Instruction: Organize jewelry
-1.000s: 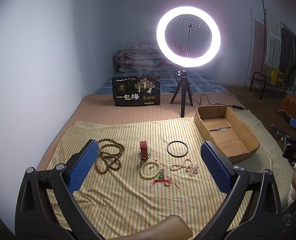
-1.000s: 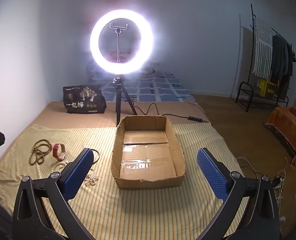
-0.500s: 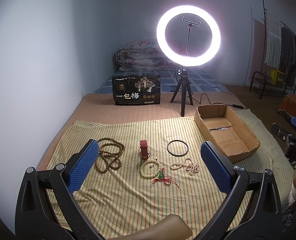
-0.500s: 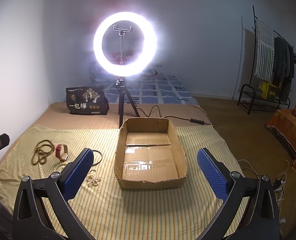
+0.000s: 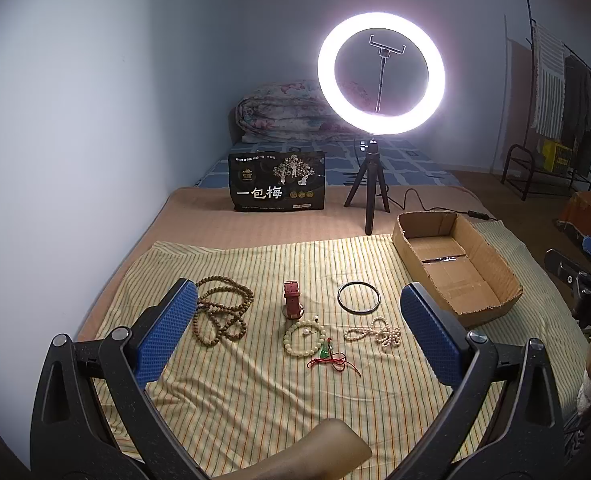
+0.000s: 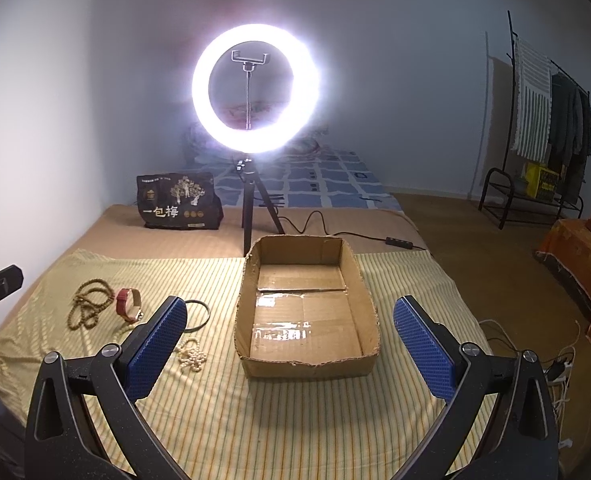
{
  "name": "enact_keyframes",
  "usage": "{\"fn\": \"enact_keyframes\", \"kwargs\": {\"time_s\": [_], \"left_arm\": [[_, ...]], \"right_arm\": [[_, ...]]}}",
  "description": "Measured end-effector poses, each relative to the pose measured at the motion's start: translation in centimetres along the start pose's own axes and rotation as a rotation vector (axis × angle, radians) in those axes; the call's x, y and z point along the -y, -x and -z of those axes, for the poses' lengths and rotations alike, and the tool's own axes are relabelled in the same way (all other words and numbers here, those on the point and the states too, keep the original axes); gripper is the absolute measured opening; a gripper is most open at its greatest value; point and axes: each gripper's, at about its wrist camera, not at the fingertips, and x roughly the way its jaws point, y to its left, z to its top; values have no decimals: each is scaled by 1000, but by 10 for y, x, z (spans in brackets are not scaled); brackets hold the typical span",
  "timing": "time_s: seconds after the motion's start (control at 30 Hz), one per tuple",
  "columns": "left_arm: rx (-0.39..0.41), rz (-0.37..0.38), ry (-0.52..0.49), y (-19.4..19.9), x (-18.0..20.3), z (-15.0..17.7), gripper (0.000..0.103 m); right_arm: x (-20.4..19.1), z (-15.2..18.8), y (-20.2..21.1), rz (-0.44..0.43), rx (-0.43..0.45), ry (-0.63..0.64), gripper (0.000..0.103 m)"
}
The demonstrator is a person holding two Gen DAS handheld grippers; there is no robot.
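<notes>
Little is changing vs 1 s ago: right view is drifting slightly, cardboard box [image 6: 307, 312] now sitting more centred & empty. Jewelry is lying untouched on striped cloth [image 5: 255, 392] — wooden bead necklace [image 5: 221, 314], red watch [image 5: 292, 299], black bangle [image 5: 358, 298]. Left gripper [image 5: 295, 336] & right gripper [image 6: 291, 346] both hovering spread apart, holding nothing; sorting not yet starting.

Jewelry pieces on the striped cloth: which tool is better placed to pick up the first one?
Left. The left tool is open, facing the pale bead bracelet and red watch. The right tool, also open, faces the empty cardboard box.
</notes>
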Motion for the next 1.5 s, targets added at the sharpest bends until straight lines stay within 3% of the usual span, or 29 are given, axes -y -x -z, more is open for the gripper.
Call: {"fn": "enact_keyframes", "kwargs": {"time_s": [1.5], "left_arm": [[-11,-10,1,-2,-4,3,103]], "right_arm": [[-5,-2,-3,-23,-11,0,103]]}}
